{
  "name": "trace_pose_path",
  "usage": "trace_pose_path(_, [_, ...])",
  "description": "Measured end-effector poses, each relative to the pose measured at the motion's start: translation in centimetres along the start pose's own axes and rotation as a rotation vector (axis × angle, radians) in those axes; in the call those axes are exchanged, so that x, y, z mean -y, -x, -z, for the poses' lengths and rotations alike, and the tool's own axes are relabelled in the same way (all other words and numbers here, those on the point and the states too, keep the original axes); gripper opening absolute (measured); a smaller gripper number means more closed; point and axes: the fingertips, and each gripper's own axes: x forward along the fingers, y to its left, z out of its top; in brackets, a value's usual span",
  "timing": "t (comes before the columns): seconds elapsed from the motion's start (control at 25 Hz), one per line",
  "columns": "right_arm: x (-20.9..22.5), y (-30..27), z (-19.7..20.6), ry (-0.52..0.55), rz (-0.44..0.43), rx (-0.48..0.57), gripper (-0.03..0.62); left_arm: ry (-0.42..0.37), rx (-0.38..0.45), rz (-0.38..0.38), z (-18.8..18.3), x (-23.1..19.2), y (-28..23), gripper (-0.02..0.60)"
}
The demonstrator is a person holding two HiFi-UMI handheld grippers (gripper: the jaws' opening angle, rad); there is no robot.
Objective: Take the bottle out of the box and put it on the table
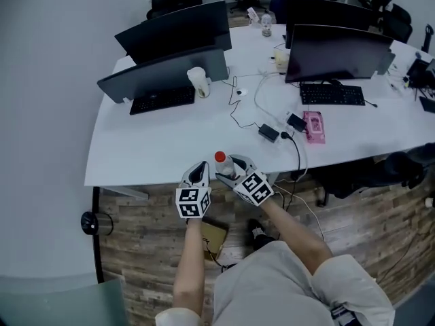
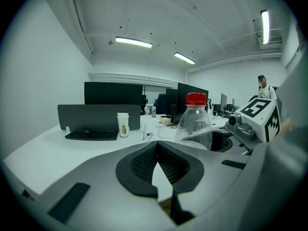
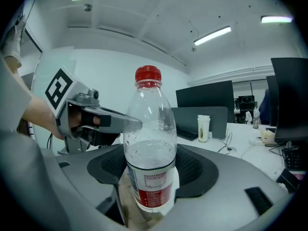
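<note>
- The bottle (image 3: 149, 148) is held upright by the right gripper (image 3: 150, 171), whose jaws are closed on its lower body at the label.
- Clear, rounded plastic and a red cap are seen. The label is a red and white band, and its print is too small to be read.
- The jaws of the left gripper (image 2: 157, 146) are brought together with nothing between them, just beside the bottle.
- The bottle is found at the near edge of the smooth white table (image 1: 156, 151), above a brown cardboard box (image 1: 213, 236) on the wood floor.
- Bare tabletop is left ahead of the bottle. A black adapter (image 1: 269, 133) lies to the right and a keyboard (image 1: 162, 100) further back.
</note>
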Motion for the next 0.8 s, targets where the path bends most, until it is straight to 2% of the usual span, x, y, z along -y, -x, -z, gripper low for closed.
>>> trace_pose_path(0.16, [2.6, -1.6, 0.4, 0.043, -0.062, 0.007, 0.308, -0.02, -0.045, 0.023, 0.0, -1.0, -4.4, 0.015])
trace_pose_path(0.52, [8.2, -6.7, 2.4, 0.03, -0.081, -0.01, 0.308, 0.031, -0.108, 0.005, 1.6, -4.2, -10.6, 0.015])
trace_pose_path(0.8, [9.9, -8.9, 4.3, -0.006, -0.074, -0.019, 0.308, 0.083, -0.136, -0.029, 4.4, -5.7, -11.2, 0.015])
